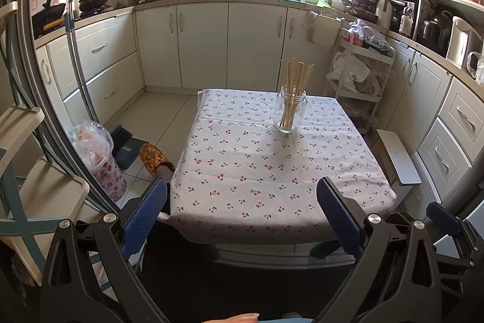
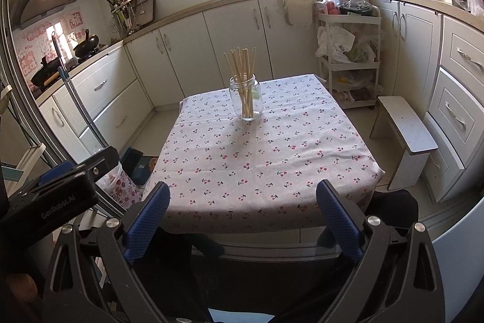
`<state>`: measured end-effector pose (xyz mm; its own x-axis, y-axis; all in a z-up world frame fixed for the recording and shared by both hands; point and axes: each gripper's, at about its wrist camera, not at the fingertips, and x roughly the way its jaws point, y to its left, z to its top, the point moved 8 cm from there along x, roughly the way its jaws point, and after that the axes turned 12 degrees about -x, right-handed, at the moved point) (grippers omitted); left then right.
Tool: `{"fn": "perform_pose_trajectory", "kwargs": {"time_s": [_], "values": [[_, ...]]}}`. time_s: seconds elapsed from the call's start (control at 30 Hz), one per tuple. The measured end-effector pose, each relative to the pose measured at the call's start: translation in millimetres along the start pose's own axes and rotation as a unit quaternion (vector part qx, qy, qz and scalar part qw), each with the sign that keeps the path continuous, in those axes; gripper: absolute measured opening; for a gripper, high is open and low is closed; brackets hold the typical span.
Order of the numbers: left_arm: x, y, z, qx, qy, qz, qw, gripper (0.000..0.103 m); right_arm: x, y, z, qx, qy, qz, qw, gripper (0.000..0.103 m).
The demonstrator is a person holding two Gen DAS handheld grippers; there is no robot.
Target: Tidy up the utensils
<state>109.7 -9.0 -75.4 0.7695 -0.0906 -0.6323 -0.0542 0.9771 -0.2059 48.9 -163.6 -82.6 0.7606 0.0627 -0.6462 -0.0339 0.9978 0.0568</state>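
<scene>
Glass jar [image 1: 289,112] upright on far half of table, on cherry-print tablecloth [image 1: 257,171]; holds bundle of wooden chopsticks [image 1: 295,77], tips fanned above rim; left gripper [image 1: 242,212] spread wide, empty, at near table edge; right gripper [image 2: 243,214] likewise spread, empty; white stool [image 2: 407,138] right of table.
</scene>
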Motion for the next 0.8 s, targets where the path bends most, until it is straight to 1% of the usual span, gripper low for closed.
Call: {"fn": "perform_pose_trajectory", "kwargs": {"time_s": [0.8], "values": [[-1.9,-1.2,-1.4,0.002,0.0,-0.001,1.0,0.095,2.7,2.6,-2.1,-0.004,0.003,0.001,1.0,0.095]]}}
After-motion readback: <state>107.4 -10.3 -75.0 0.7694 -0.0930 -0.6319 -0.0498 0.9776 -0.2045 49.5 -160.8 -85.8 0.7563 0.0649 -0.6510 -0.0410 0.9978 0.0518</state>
